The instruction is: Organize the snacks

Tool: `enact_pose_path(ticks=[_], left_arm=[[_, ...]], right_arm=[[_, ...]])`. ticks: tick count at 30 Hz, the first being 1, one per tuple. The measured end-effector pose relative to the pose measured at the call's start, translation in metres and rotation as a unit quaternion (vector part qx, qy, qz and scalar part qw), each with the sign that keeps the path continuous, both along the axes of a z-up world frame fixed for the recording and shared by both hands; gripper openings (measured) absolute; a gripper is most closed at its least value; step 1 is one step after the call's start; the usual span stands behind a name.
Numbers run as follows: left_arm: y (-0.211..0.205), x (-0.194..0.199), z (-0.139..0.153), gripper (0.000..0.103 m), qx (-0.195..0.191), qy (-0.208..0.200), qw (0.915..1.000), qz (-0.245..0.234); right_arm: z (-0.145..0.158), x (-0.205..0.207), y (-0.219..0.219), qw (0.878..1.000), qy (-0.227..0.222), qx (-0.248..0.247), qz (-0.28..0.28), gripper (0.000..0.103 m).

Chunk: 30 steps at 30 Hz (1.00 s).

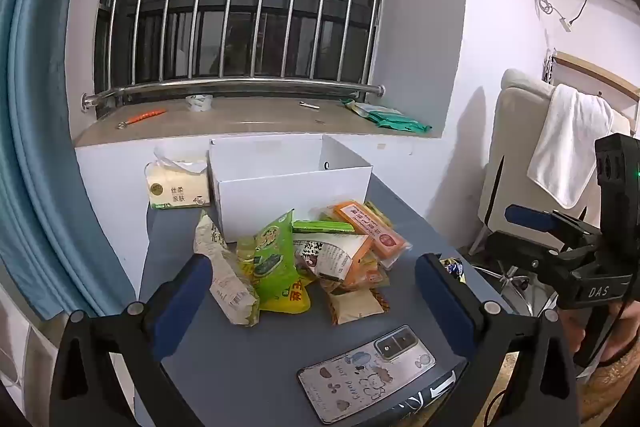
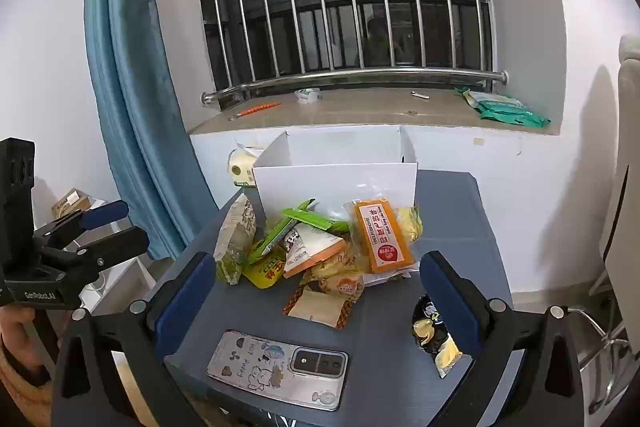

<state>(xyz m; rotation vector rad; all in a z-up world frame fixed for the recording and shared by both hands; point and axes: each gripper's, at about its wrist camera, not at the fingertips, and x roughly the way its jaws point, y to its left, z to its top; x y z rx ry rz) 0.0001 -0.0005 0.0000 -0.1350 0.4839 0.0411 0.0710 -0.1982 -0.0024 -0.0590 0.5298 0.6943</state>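
Left wrist view, left gripper (image 1: 312, 287) and right gripper (image 1: 532, 223) tilted downward, both spread apart, hovering before snack pile (image 1: 312, 251)

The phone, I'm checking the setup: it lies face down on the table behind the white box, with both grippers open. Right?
Not quite. The phone lies face down on the table in front of the white box, nearest the cameras, as both wrist views show. Both grippers are open.

Box (image 2: 336, 187) open on top; snack pile (image 2: 320, 251) blocks its front; phone (image 2: 276, 367) occupies near table (image 2: 452, 215).
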Motion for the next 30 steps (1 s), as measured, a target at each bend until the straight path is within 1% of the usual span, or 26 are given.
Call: enact_pose_path(ticks=[7,8,10,11,16,30], left_arm=[[-0.0060,-0.0010,0.0002,0.103,0.014,-0.003,0.9999,0.004],[0.0012,-0.0009,0.0054,0.103,0.007,0.000,1.0000,-0.004],[-0.0008,0.0003,0.0051,0.103,0.006,0.004,0.9999,-0.007],[0.0002,0.0001,0.0022,0.103,0.000,0.002,1.0000,-0.007],[-0.0019,0.0002,0.0023,0.103,0.003,0.004,1.0000,-0.009],[-0.0016,0.0035,-0.0022,0.103,-0.006,0.006,0.9999,-0.009]], right_arm=[[0.0000,0.0001,-0.0010,1.000,0.004,0.000,-0.001,0.103],[0.0000,0.0000,-0.0012,1.000,0.004,0.000,-0.001,0.103],[0.0038,0.0013,-0.0014,1.000,0.005,-0.001,-0.001,0.103],[0.0012,0.0017,-0.0032,1.000,0.004,-0.001,-0.002,0.103],[-0.0001,0.0008,-0.0044,1.000,0.002,-0.002,-0.003,0.103],[0.0002,0.0003,-0.0070,1.000,0.007,-0.001,-0.012,0.103]])
